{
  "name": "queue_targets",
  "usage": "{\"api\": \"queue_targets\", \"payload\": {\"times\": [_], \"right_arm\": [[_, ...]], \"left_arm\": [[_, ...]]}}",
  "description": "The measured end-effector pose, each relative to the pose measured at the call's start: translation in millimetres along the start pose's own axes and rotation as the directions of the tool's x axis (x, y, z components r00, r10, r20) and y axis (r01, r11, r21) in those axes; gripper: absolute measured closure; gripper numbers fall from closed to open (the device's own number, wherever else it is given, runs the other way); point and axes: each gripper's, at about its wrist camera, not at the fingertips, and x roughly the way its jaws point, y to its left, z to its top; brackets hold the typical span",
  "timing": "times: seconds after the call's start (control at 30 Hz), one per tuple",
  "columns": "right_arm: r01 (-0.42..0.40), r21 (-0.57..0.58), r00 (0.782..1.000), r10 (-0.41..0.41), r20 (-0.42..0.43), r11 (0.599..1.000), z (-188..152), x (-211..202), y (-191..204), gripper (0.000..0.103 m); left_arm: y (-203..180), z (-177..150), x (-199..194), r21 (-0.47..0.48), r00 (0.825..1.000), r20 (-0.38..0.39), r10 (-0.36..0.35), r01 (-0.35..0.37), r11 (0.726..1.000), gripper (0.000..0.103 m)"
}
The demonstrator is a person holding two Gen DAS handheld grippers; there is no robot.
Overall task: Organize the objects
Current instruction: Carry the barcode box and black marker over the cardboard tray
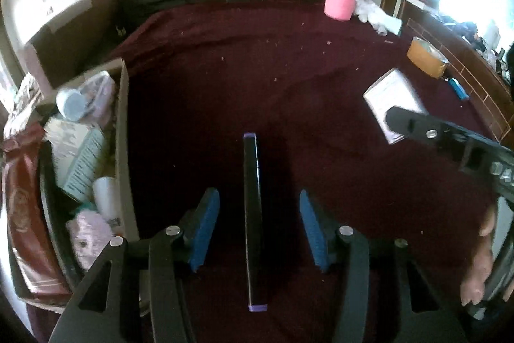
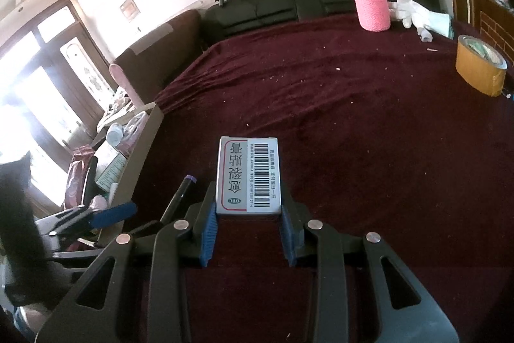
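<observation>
A black marker with purple ends lies lengthwise between the blue pads of my left gripper, over the maroon cloth. The jaws stand open, with a gap on each side of the marker. My right gripper is shut on the near end of a flat white box with a barcode label, just above the cloth. In the left wrist view that box shows at the right, behind a black right-gripper finger. The marker appears left of the box in the right wrist view.
An open cardboard box at the left edge holds several packets and bottles. A pink-sleeved bottle and a white glove stand at the far side. A roll of brown tape and a blue lighter lie at the right.
</observation>
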Motion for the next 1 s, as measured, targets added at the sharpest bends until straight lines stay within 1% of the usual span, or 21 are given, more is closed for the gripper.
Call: {"api": "queue_targets", "payload": {"times": [0.2,0.27,0.3,0.33,0.4,0.5,0.63,0.8,1.0], "right_arm": [[-0.012,-0.002,1.0,0.012,0.012,1.0,0.8,-4.7,2.2,0.072],[-0.016,0.001,1.0,0.016,0.011,1.0,1.1,-4.9,1.1,0.072],[-0.015,0.002,1.0,0.015,0.01,1.0,1.2,-4.6,0.7,0.072],[-0.014,0.004,1.0,0.014,0.008,1.0,1.2,-4.3,0.2,0.072],[-0.013,0.007,1.0,0.013,0.006,1.0,1.6,-3.8,-0.6,0.072],[-0.012,0.008,1.0,0.012,0.003,1.0,1.7,-2.7,-0.8,0.072],[-0.012,0.004,1.0,0.012,0.005,1.0,1.8,-2.5,0.0,0.072],[-0.011,0.001,1.0,0.011,0.0,1.0,0.9,-1.7,0.4,0.072],[-0.013,-0.005,1.0,0.013,-0.003,1.0,-0.4,-0.8,1.9,0.072]], "left_arm": [[2.1,-2.6,19.7,-0.013,0.999,-0.035,-0.015,0.014,1.0,0.058],[2.3,-3.4,25.3,-0.013,0.999,-0.04,-0.019,0.019,1.0,0.076],[0.2,-4.2,24.6,0.005,1.0,-0.026,0.01,-0.01,1.0,0.086],[-1.4,-5.3,24.7,0.018,1.0,-0.024,0.012,-0.011,1.0,0.09],[-2.9,-7.8,22.7,0.03,1.0,-0.014,0.009,-0.008,1.0,0.091],[-0.3,-11.2,19.5,0.005,1.0,0.002,-0.017,0.017,1.0,0.091],[-3.9,-8.9,12.1,-0.003,0.999,0.02,-0.04,0.04,0.999,0.091],[-1.1,-3.4,-7.5,-0.02,0.996,0.062,-0.066,0.068,0.998,0.091],[11.1,1.3,-35.3,-0.05,0.989,0.122,-0.078,0.084,0.995,0.091]]}}
